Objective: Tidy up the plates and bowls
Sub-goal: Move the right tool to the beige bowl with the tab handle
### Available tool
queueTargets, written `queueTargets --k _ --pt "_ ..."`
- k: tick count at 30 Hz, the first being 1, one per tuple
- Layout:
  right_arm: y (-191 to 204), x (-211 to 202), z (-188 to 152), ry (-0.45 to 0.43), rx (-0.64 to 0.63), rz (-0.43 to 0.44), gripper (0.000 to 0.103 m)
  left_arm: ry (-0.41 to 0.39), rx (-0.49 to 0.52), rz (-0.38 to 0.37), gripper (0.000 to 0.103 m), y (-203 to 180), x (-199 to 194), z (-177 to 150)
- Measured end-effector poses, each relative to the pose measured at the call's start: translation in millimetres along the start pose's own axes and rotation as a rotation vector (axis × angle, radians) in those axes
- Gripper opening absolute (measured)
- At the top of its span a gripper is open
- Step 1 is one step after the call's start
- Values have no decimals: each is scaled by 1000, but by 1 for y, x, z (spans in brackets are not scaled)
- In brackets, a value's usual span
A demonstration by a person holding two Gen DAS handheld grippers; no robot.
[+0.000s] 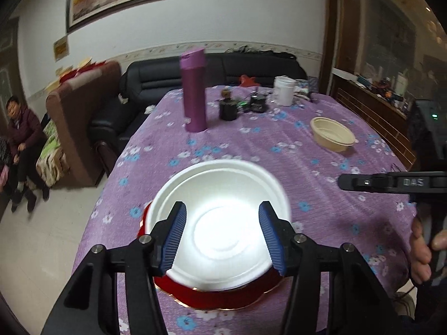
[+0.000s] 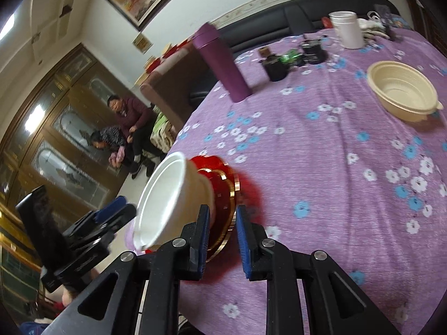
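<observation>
While both grippers, left [image 1: 222, 240] and right [image 2: 222, 237], stand released, 1 purple flask [image 1: 194, 92] rises beyond the white bowl [image 1: 220, 223].

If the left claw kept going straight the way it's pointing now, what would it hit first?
Most likely the white bowl, which sits on the red plate right ahead of the open left claw. The bowl fills the gap between the fingers in the left wrist view, though how far ahead it lies is unclear.

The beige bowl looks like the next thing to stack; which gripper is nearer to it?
Right. The right gripper sits beside the red plate, toward the beige bowl; the left gripper is farther, over the white bowl.
</observation>
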State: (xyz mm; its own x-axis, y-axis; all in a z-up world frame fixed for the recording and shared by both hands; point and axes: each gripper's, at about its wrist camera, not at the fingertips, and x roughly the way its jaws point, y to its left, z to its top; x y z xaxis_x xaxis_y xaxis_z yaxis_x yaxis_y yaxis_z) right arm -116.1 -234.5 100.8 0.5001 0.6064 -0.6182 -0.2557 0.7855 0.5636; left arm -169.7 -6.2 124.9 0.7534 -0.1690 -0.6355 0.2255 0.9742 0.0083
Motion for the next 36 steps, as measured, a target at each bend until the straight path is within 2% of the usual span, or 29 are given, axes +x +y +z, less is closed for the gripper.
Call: queueTargets --k 3,7,12,16,20,22,24,26,28,31,33,36 --pt "-24 -13 1 -30 50 -20 25 0 70 -56 54 -35 2 8" --pt "-59 -36 3 -84 123 -54 25 52 154 -159 54 -88 22 8" --pt "-105 -67 1 -151 217 -102 25 162 246 -283 55 -158 68 -6" --pt "-137 -85 -2 -184 287 -143 28 234 276 -318 55 -193 113 -18" --pt "-156 -91 2 -194 325 -168 30 263 264 -281 55 -202 153 -24" --pt "-161 -93 8 -198 330 -185 30 278 240 -237 55 -198 167 -24" --pt "-167 -94 20 -208 340 -200 32 254 216 -225 60 -192 167 -19" --pt "-176 -94 35 -223 344 -237 36 220 231 -141 62 -192 167 -16" --pt "-187 -89 49 -232 369 -259 39 224 228 -139 69 -192 170 -14" --pt "-209 -79 72 -244 424 -291 39 244 201 -126 70 -186 177 -10" --pt "-224 -67 83 -246 462 -296 39 278 176 -153 70 -182 183 -10" --pt "-244 -49 92 -239 503 -323 39 274 173 -160 71 -181 182 -10"
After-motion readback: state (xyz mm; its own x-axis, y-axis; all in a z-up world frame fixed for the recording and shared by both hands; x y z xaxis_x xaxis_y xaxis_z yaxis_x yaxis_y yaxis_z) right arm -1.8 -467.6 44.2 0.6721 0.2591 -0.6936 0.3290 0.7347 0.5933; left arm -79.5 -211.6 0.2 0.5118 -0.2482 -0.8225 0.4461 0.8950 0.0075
